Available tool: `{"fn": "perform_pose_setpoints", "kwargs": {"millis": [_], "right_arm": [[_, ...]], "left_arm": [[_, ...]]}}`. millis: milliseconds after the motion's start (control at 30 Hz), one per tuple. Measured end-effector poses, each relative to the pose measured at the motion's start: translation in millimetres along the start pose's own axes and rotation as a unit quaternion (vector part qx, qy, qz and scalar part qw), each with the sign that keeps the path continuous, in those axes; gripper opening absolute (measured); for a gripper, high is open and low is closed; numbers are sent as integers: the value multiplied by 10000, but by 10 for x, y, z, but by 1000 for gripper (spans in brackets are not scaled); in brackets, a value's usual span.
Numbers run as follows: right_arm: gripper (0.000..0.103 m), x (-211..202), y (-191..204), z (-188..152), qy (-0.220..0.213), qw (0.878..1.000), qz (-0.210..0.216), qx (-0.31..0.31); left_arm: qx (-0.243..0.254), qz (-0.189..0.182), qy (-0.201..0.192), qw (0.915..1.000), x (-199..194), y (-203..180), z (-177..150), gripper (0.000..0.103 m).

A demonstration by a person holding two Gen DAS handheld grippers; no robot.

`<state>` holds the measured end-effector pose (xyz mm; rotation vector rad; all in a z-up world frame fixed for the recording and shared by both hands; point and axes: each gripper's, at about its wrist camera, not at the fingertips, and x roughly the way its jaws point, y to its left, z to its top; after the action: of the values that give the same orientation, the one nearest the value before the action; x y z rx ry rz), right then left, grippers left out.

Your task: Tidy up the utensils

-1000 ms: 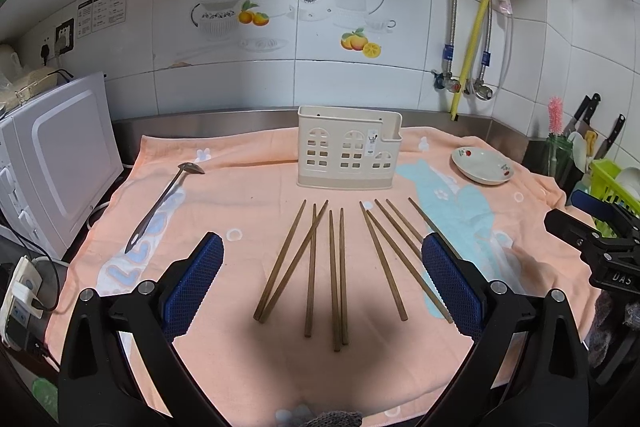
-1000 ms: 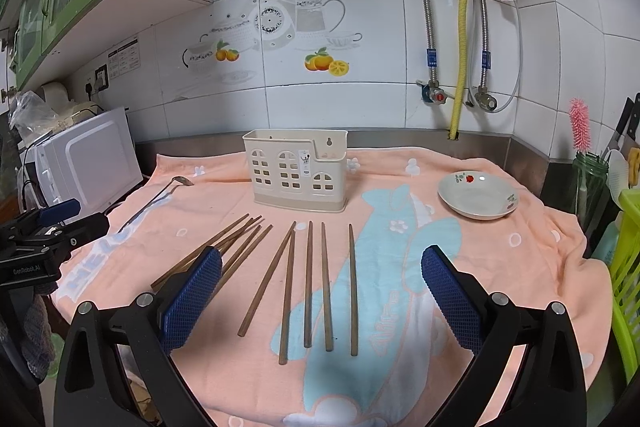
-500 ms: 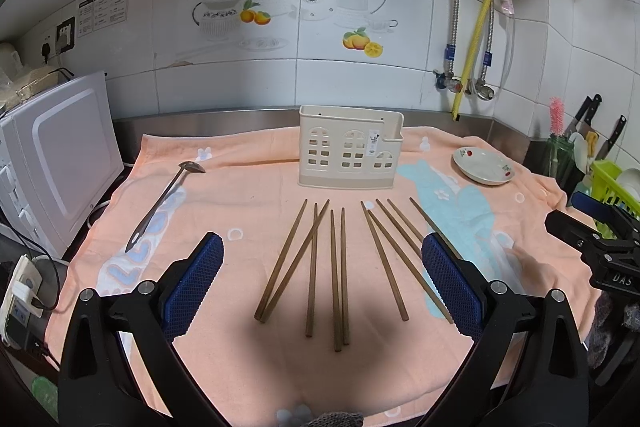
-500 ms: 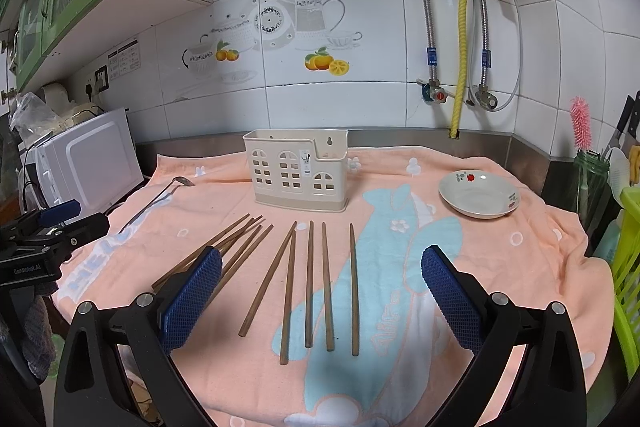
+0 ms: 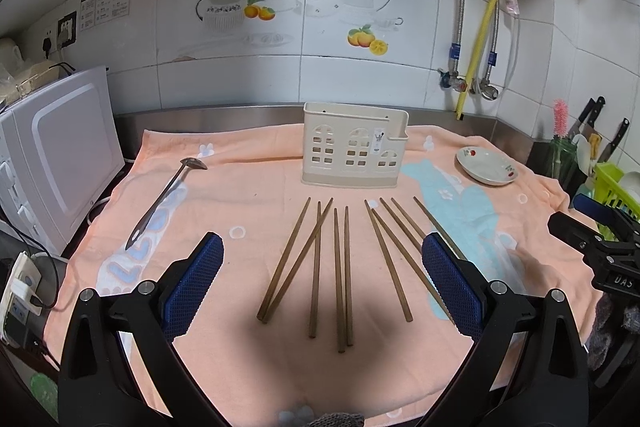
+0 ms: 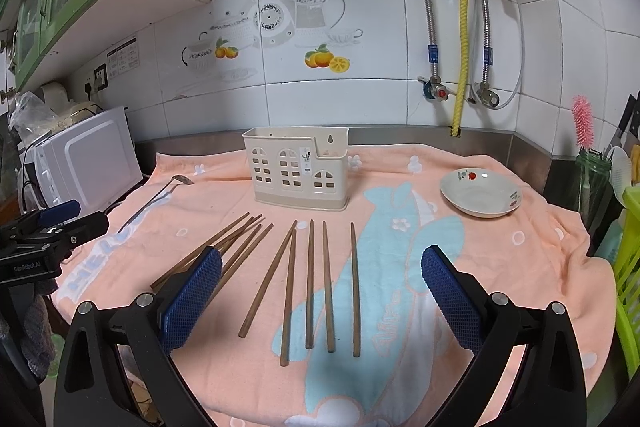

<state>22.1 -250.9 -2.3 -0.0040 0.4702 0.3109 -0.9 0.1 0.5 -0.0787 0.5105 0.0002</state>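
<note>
Left gripper: blue mesh-padded fingers spread wide, nothing held, seen poised above the near ends of the brown wooden chopsticks. Right gripper: likewise spread wide and empty, held over the same spread from further right.

Chopsticks are laid loose in a fan on the peach-orange towel that covers the tabletop, all on the near side of the cream perforated plastic utensil holder, thin ends pointed toward it. None is touched by either gripper. In the left wrist view, two of the sticks left of centre are seen crossed; in the right wrist view a cluster is partly hidden behind the left finger.

The utensil holder is stood upright on the towel, beyond the chopsticks, close to the steel back edge of the tabletop. No utensils can be seen sticking out of its top.

A long-handled metal ladle is laid flat to the left of the holder, well apart from it, bowl end at the far end. A small white dish with a red floral print is set to the right of the holder, apart from it, on the towel.

Further left of the holder, off the towel, a white microwave oven is noted. Behind the holder, a tiled wall with teapot and fruit decals is recorded.
</note>
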Motion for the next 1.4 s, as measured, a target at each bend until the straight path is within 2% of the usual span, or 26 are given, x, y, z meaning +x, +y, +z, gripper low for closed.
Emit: {"fn": "perform_pose_setpoints", "kwargs": {"millis": [467, 833, 933, 1133, 1400], "right_arm": [[97, 141, -33, -12, 157, 9999, 32, 7], [97, 317, -122, -128, 423, 9990, -21, 122], [97, 360, -132, -162, 482, 9987, -7, 142], [96, 437, -133, -228, 582, 9983, 3, 91], [94, 583, -158, -325, 759, 9971, -16, 110]], "left_arm": [[-91, -11, 166, 9998, 161, 117, -18, 98], [-25, 207, 511, 9985, 391, 378, -175, 96], [-27, 191, 682, 9975, 494, 447, -243, 91], [59, 60, 967, 9953, 676, 514, -378, 75], [327, -340, 1292, 9905, 909, 477, -491, 39]]}}
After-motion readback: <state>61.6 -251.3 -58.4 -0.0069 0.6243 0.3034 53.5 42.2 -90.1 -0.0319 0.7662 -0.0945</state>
